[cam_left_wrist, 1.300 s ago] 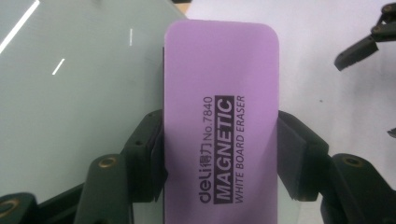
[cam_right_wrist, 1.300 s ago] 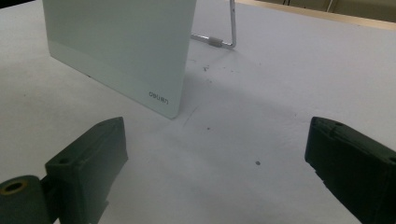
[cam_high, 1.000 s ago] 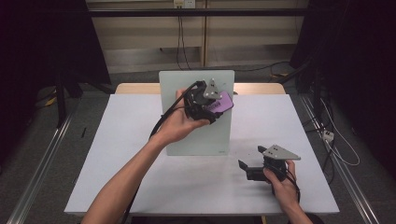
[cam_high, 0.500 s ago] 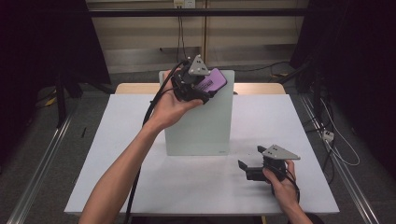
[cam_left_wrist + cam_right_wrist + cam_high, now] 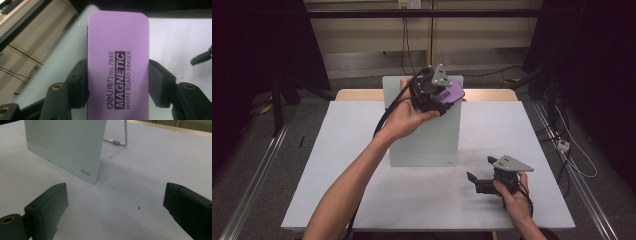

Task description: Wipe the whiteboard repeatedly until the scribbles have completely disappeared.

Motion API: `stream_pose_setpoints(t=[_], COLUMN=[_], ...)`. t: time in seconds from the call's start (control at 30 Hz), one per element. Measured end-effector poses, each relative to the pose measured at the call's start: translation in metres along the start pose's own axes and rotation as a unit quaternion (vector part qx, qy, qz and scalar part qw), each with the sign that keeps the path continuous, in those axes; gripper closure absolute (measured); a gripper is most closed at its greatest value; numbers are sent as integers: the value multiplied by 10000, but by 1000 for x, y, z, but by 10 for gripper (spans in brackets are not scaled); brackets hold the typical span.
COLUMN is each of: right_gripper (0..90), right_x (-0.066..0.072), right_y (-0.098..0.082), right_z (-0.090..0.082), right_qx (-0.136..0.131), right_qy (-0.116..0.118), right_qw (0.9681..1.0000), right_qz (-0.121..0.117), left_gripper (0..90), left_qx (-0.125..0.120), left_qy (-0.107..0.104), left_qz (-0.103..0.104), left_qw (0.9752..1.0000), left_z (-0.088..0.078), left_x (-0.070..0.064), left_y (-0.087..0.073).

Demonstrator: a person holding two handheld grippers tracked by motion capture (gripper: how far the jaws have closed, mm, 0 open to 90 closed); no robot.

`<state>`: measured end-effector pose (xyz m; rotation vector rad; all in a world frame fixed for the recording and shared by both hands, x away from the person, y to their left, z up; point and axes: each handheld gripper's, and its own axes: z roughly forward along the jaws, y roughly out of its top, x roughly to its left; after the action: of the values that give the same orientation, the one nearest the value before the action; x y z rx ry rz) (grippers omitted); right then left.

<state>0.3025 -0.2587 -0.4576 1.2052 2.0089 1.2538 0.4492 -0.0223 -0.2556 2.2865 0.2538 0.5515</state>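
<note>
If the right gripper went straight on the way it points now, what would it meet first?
Probably the lower corner of the standing whiteboard: the open right gripper aims across bare table toward it, though the line may pass just beside that corner; depth is unclear.

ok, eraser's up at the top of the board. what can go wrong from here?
1. The whiteboard stands propped on a thin wire stand; pressing near its top edge could tip or slide it, and the right gripper rests open on the table, not bracing it.
2. The left gripper clamps only the eraser's sides; wiping pressure could twist it loose.
</note>
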Motion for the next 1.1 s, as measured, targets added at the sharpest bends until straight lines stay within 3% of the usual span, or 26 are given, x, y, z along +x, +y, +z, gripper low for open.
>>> stream_pose_setpoints(t=[0.1, 0.27, 0.37, 0.53, 0.83, 1.1], right_gripper=[59, 59, 59, 59, 59, 62], right_x=[0, 0, 0, 0, 0, 0], right_y=[0, 0, 0, 0, 0, 0], right_z=[0, -1, -1, -1, 0, 1], right_qx=[-23, -25, -8, 1, 11, 27], right_qy=[-23, -12, -19, -23, -35, -53], right_qw=[10000, 10000, 10000, 10000, 10000, 10000], right_qz=[9, -17, 5, 1, -5, -2], left_gripper=[408, 408, 407, 408, 408, 408], left_qx=[210, 278, 342, 242, -135, -210], left_qy=[-150, -367, -386, -397, -167, 86], left_qz=[157, 159, 231, 114, -222, -365], left_qw=[9995, 9988, 9984, 9989, 9995, 9991], left_z=[9, 17, 19, 14, -12, -33], left_x=[-9, -19, -24, -24, -7, 2], left_y=[-4, -15, -24, -41, -70, -95])
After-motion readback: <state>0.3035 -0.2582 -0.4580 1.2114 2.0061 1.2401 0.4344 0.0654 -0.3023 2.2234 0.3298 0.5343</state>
